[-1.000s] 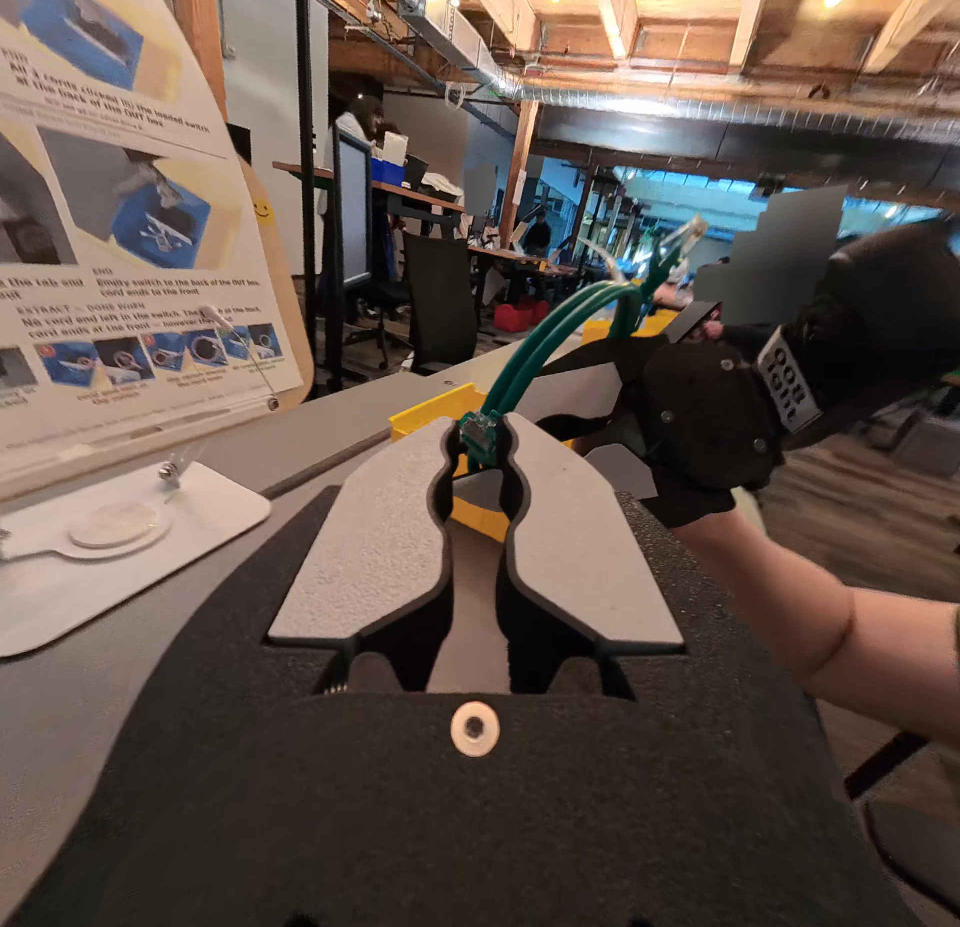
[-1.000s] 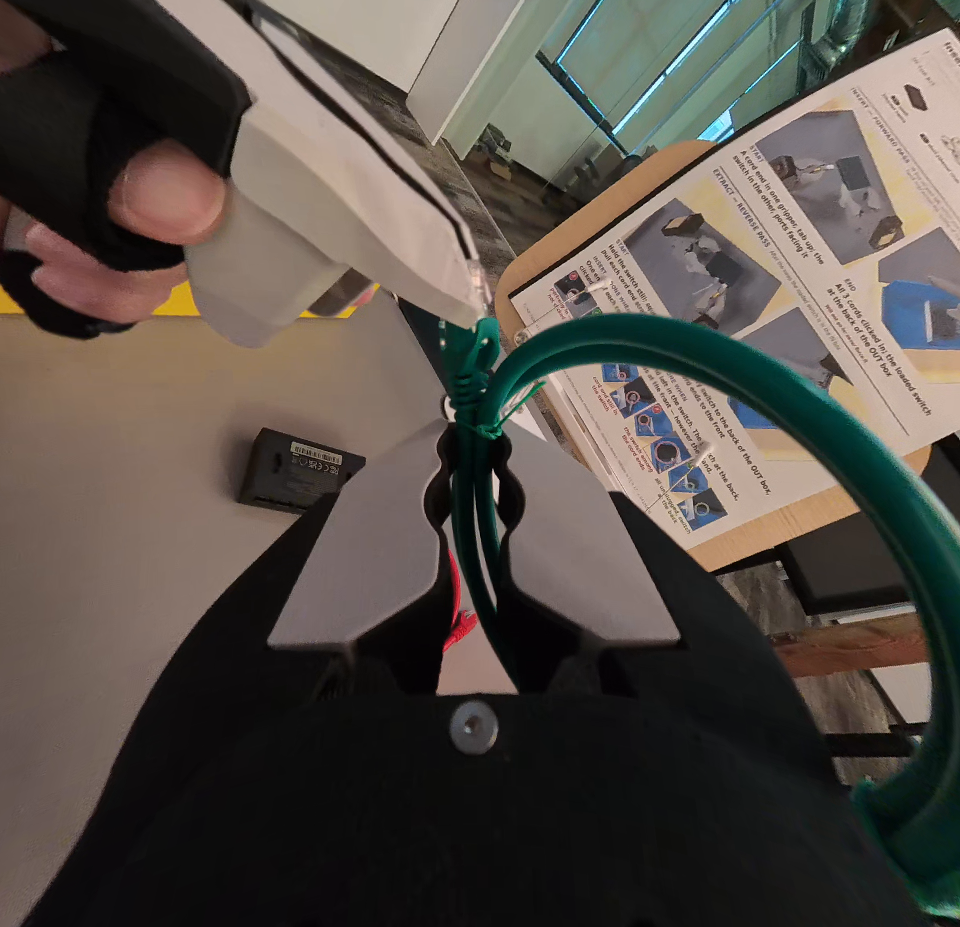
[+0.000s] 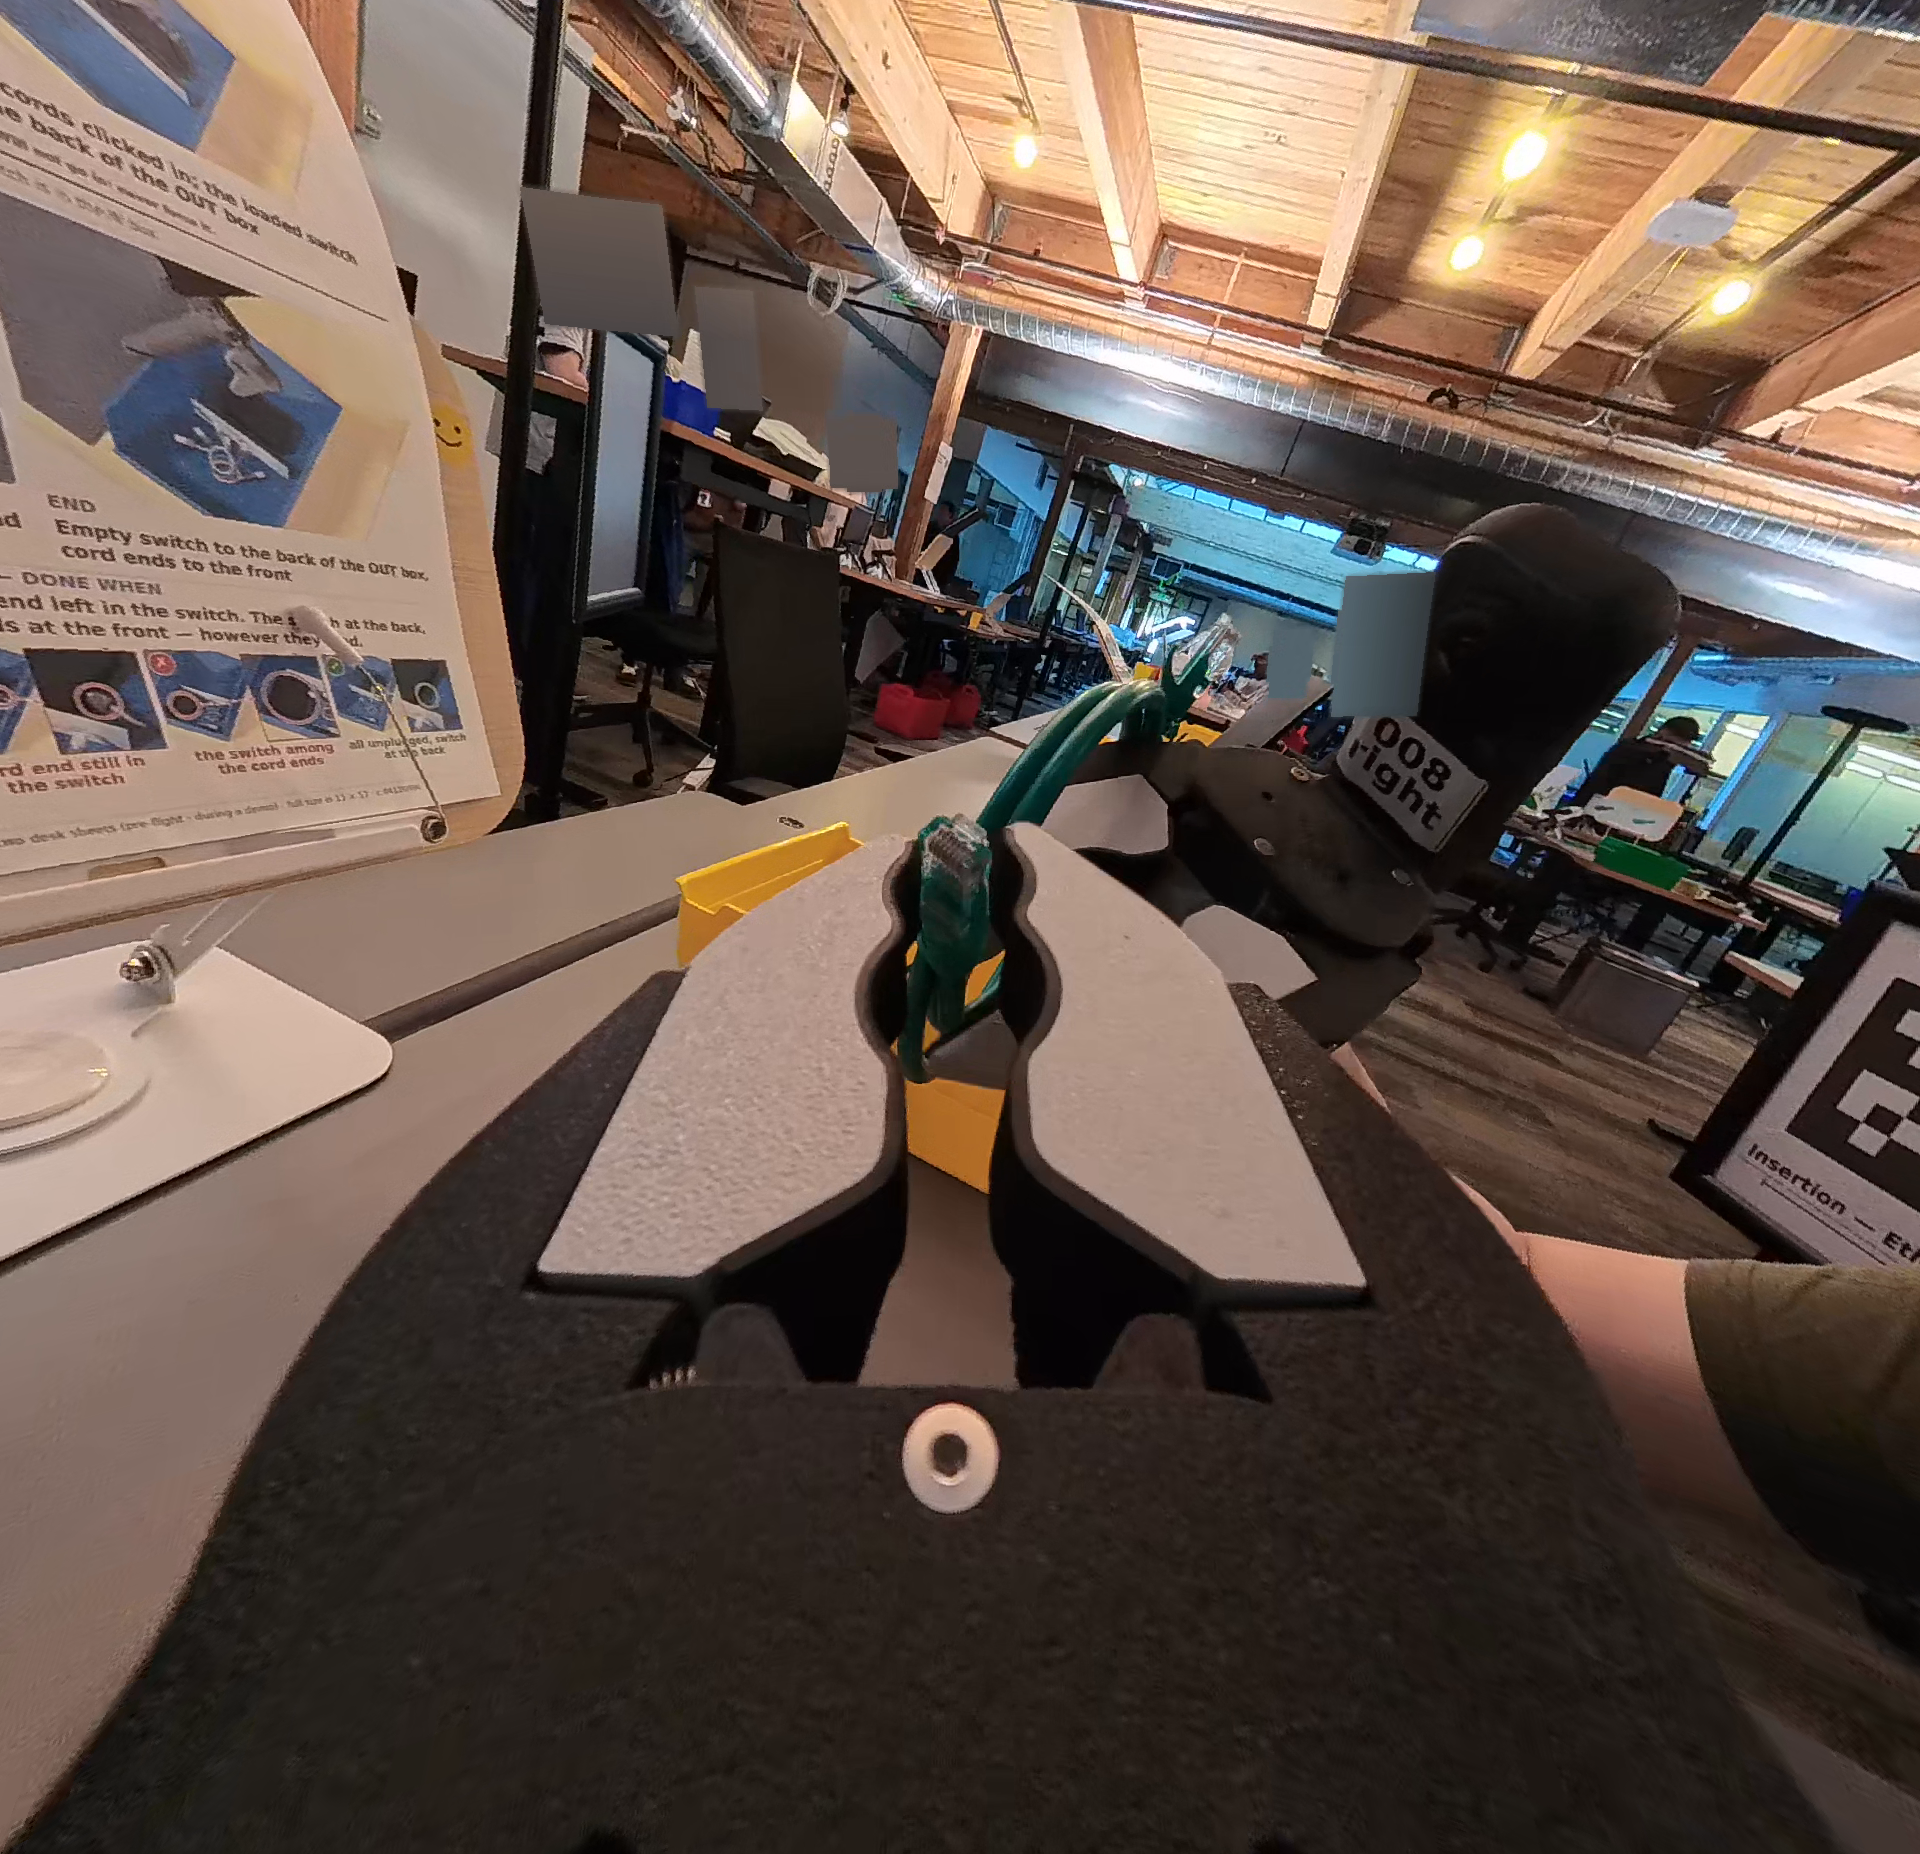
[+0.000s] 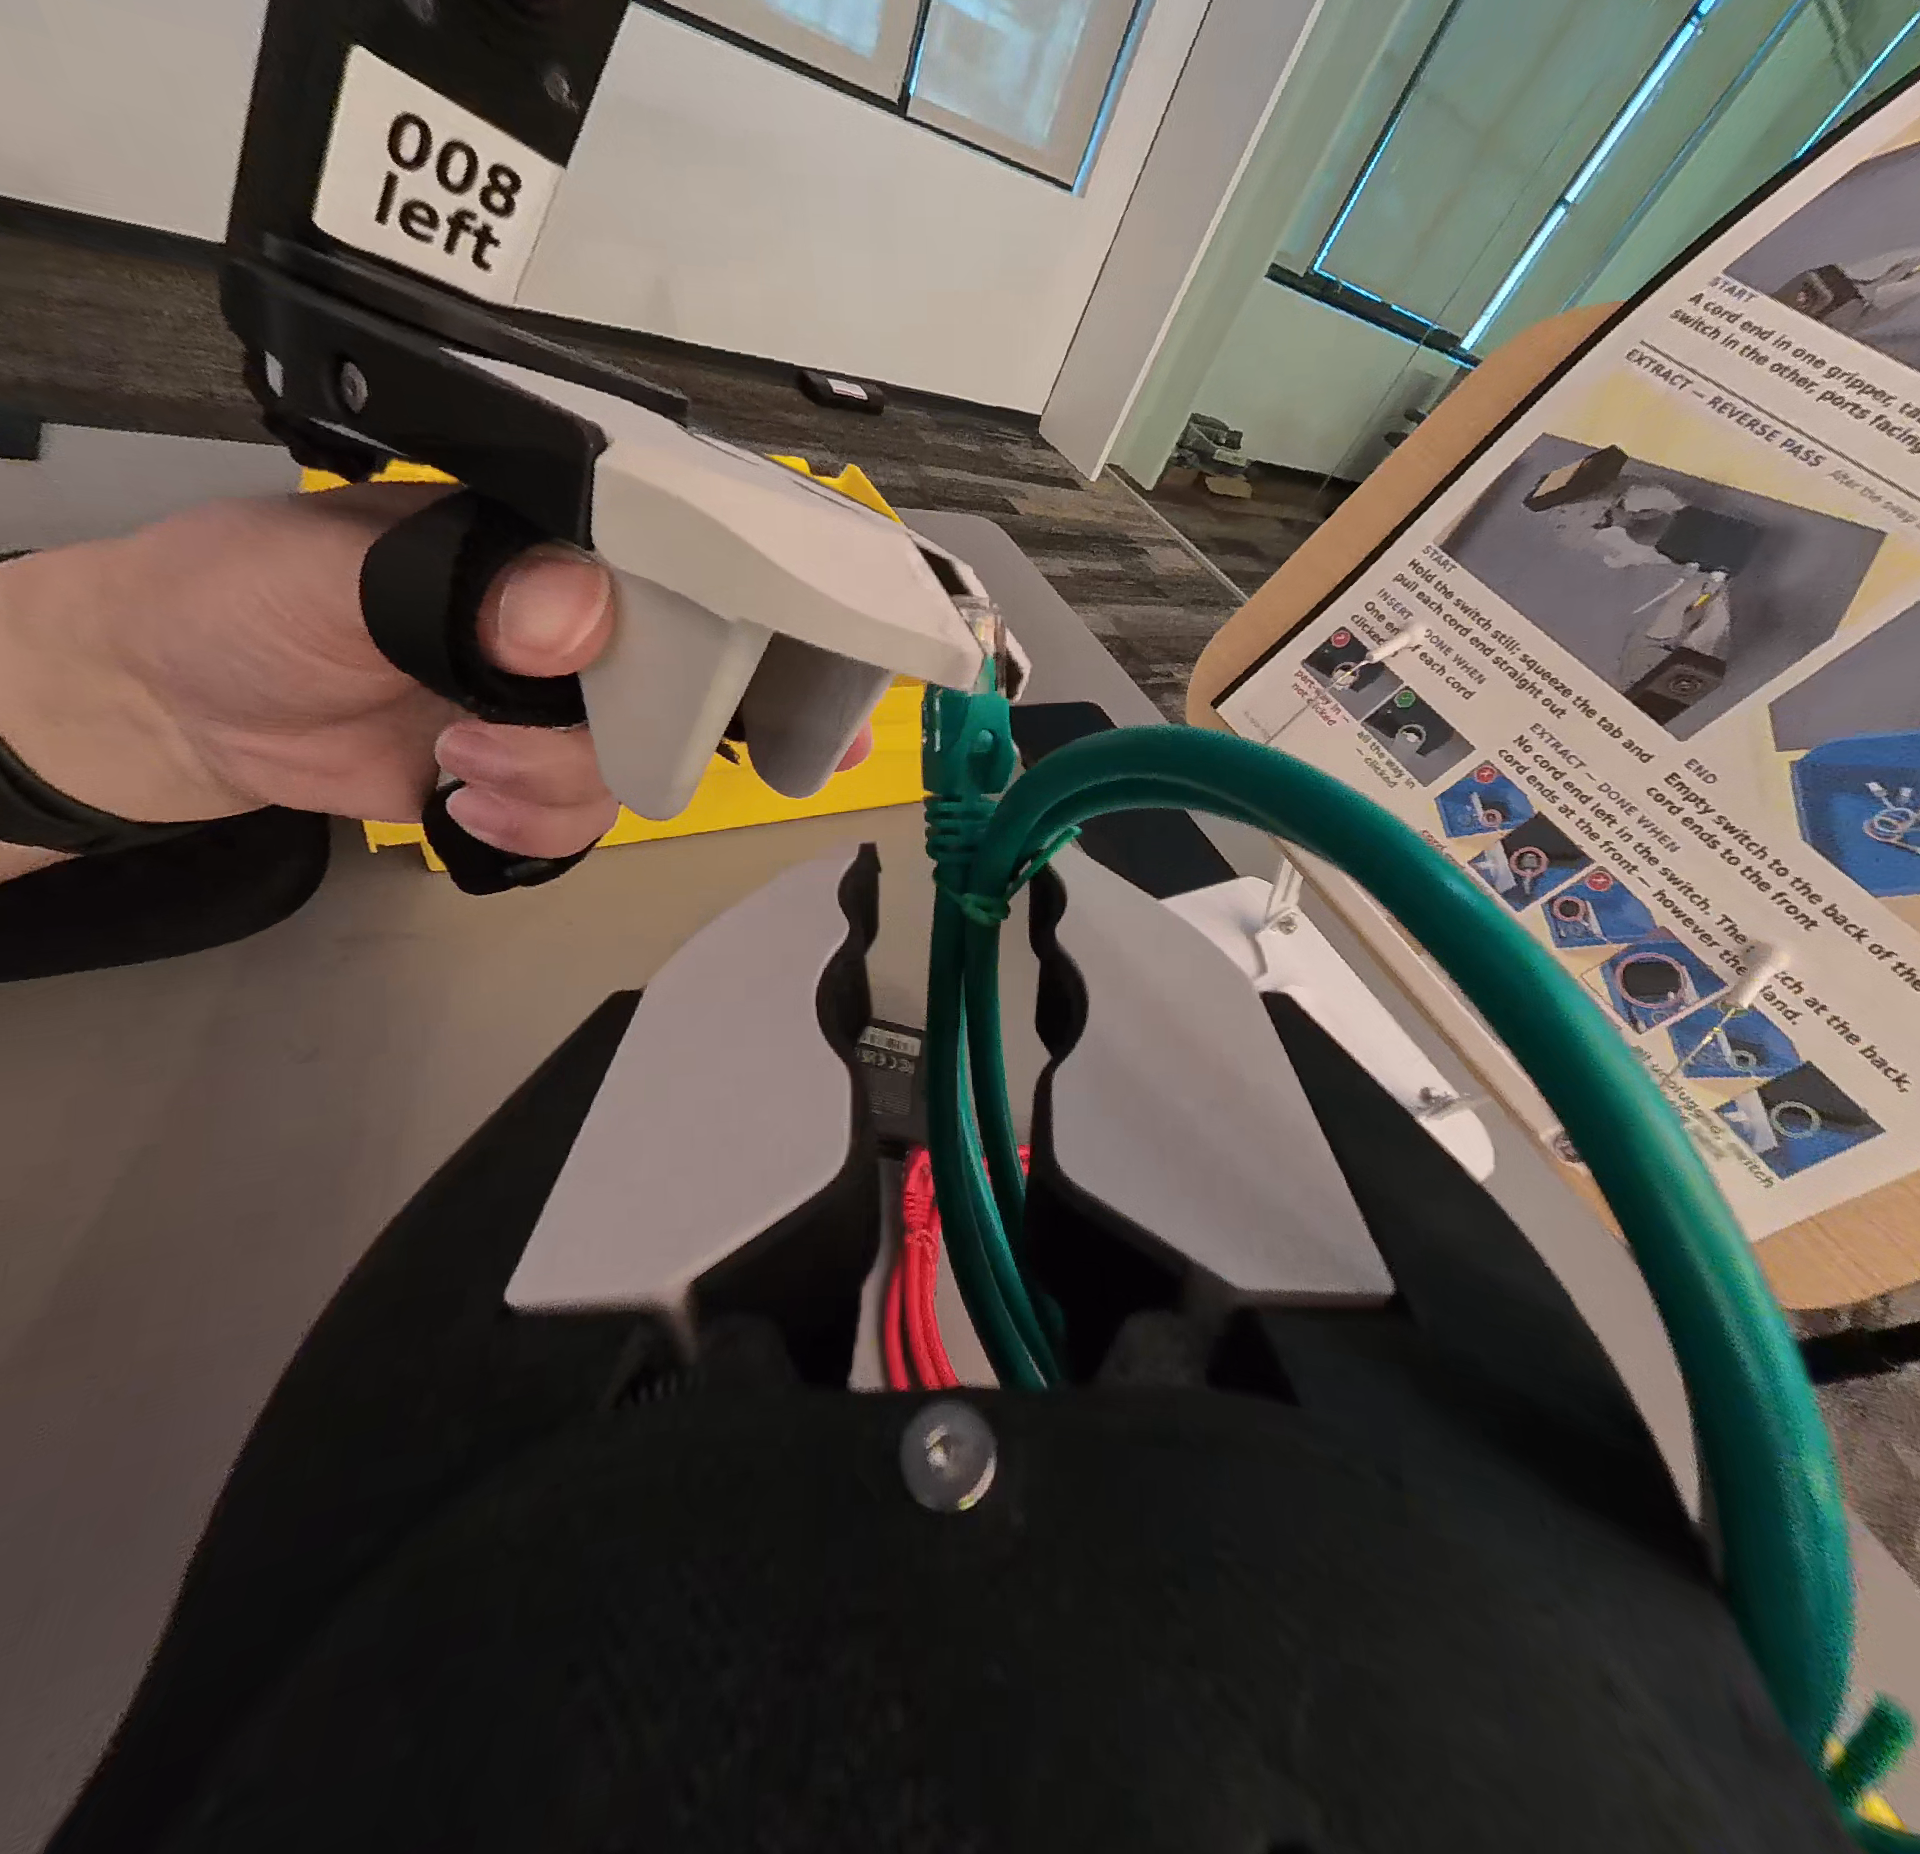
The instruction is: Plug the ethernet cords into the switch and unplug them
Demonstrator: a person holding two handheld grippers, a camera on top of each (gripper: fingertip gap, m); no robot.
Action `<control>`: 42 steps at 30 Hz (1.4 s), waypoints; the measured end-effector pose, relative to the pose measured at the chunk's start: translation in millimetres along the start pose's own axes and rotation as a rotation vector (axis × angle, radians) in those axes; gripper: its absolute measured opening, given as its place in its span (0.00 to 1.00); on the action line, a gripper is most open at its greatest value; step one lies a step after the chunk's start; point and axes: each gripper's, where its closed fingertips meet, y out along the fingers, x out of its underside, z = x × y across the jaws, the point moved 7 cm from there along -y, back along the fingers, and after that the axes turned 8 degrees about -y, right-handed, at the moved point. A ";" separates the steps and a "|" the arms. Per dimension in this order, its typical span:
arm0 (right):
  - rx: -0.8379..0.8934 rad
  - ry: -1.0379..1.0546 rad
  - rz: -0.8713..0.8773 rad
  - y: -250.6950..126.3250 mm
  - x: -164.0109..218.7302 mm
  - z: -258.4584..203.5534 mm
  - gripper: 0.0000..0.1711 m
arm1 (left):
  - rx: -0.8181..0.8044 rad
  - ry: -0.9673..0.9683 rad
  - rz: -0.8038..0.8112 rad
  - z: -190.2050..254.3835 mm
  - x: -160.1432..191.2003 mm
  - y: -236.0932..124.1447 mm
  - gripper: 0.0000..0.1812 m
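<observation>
Wooden beams and hanging lamps roof an open workshop, and a grey table (image 3: 343,1129) runs under both grippers. At ten o'clock in the left wrist view an instruction sheet (image 3: 208,516) leans on a white stand (image 3: 208,1066); a yellow bin (image 3: 758,874) sits just past the fingertips.

The left gripper (image 3: 951,869) is pinched on the plug (image 3: 954,864) of a green ethernet cord (image 3: 1060,755), the plug upright between the tips with its contacts facing the camera. In the right wrist view the same plug (image 4: 971,703) hangs at twelve o'clock, and the cord (image 4: 1455,869) arcs over towards four o'clock. The right gripper (image 4: 951,890) stands open around two strands of that cord: the jaws are well apart and I cannot tell whether either finger touches them. Through the gap, low down, show a black switch (image 4: 888,1072) and a red cord (image 4: 920,1274) on the table.

I judge the cord light and springy; tied in a coil by a thin wire tie (image 4: 987,905), it will want to twist the plug round. The plug's clear shell is hard and slick, and its latch tab looks fragile. The best hold seems to be on the plug's flat sides just above the ribbed boot (image 4: 961,807), leaving the tab free, with the switch steadied by its body.
</observation>
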 end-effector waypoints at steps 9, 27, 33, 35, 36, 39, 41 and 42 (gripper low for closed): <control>0.002 0.077 0.085 -6.6 -5.7 5.8 0.12 | 0.015 -0.027 0.017 0.1 -1.7 -0.9 0.07; 0.087 0.088 -0.078 -18.8 10.5 31.8 0.10 | -0.276 0.195 -0.178 -16.6 -18.7 -21.4 0.27; 0.150 0.106 -0.137 -36.3 21.2 55.8 0.10 | -0.535 0.227 -0.510 -53.8 32.0 -11.6 0.29; 0.173 0.103 -0.146 -41.5 22.2 60.7 0.10 | -0.629 0.280 -0.604 -68.3 54.2 -5.7 0.32; 0.180 0.103 -0.147 -44.0 22.4 62.6 0.10 | -0.694 0.329 -0.647 -75.3 64.0 -4.3 0.35; 0.189 0.108 -0.135 -50.4 21.1 66.5 0.10 | -0.800 0.396 -0.706 -87.8 89.5 -2.2 0.38; 0.193 0.107 -0.132 -53.2 20.2 68.0 0.10 | -0.822 0.358 -0.710 -90.4 103.9 -4.0 0.40; 0.195 0.105 -0.130 -54.4 19.4 68.4 0.10 | -0.818 0.334 -0.704 -89.8 112.0 -5.8 0.43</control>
